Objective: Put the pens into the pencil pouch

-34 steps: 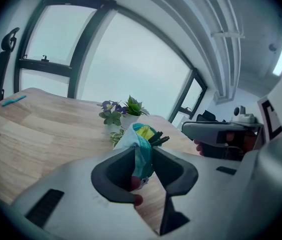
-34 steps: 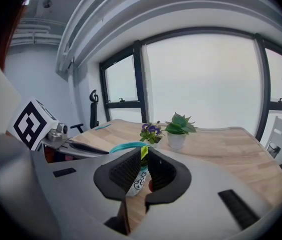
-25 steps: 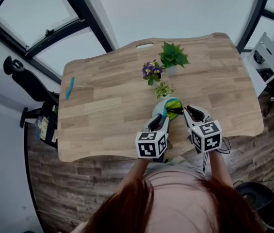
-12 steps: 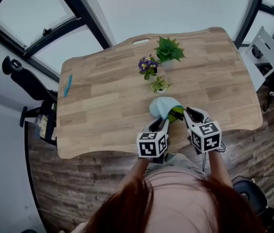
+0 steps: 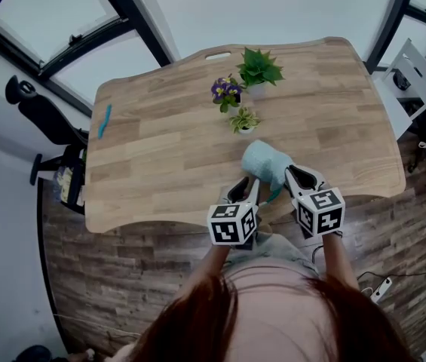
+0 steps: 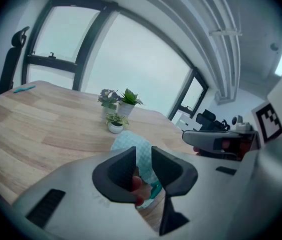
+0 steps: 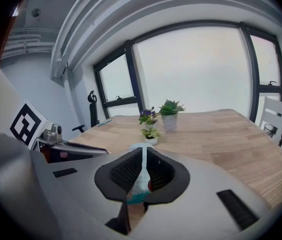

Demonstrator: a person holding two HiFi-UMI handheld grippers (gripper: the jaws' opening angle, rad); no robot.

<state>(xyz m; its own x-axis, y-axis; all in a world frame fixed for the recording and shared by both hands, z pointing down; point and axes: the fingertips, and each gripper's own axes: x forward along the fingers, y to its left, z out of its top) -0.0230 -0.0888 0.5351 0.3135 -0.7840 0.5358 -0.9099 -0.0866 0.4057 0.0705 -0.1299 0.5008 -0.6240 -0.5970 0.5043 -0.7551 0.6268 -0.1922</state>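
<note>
Wooden table (image 5: 160,149) bears a pencil pouch (image 5: 265,164) beside dark-framed windows (image 5: 39,13).

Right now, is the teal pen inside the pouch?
No, the pen lies on the table near its left edge, far from the pouch.

No words, brand names or numbers can be read in any view. The only signs are the square black-and-white markers on the cubes of the left gripper (image 5: 247,190) and the right gripper (image 5: 294,176). They show block patterns inside white borders, one on each cube face in sight, and no letters.
</note>
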